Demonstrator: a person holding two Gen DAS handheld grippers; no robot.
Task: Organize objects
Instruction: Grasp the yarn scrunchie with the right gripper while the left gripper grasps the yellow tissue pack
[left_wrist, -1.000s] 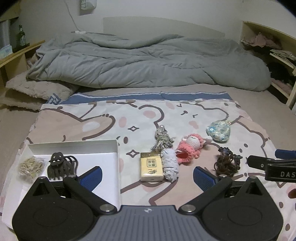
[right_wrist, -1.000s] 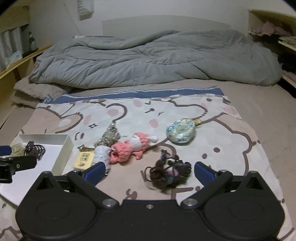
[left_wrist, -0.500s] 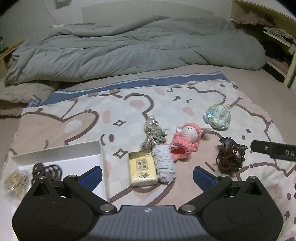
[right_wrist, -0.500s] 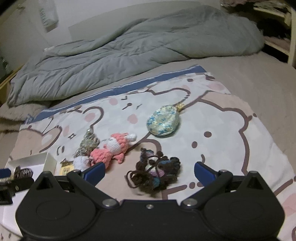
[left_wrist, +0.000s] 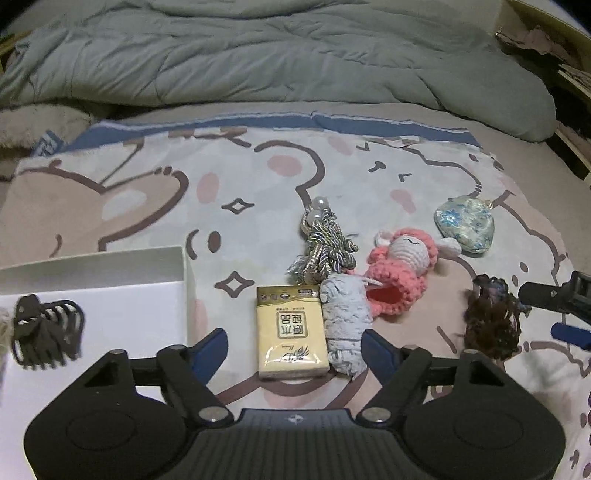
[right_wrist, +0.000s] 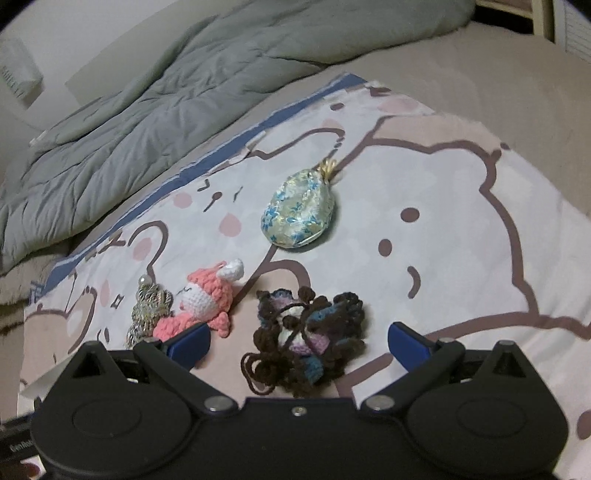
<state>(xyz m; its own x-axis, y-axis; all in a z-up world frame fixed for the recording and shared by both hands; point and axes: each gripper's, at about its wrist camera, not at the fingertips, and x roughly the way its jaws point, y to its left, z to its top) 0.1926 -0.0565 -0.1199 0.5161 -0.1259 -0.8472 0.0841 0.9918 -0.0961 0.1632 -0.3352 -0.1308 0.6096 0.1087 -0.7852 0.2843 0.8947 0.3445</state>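
Both grippers hang low over the bear-print blanket spread on the bed, and each is spread wide with nothing between its fingers. The left gripper has its blue fingertips either side of a yellow tissue pack and a pale grey knitted roll, which lie touching, side by side, near the blanket's front edge. Just behind them is a silvery tassel charm with pearl beads, and beside that a pink crocheted doll whose open skirt touches the grey roll. A blue floral pouch sits farther toward the blanket's right side, apart from the doll. At the front left a white box stands on the blanket with a dark claw hair clip lying inside it. The right gripper is lowered around a brown yarn doll, which lies between its open fingers without being touched by either. In that view the pouch lies beyond the yarn doll, and the pink doll to its left. A rumpled grey duvet is heaped along the far side of the bed.
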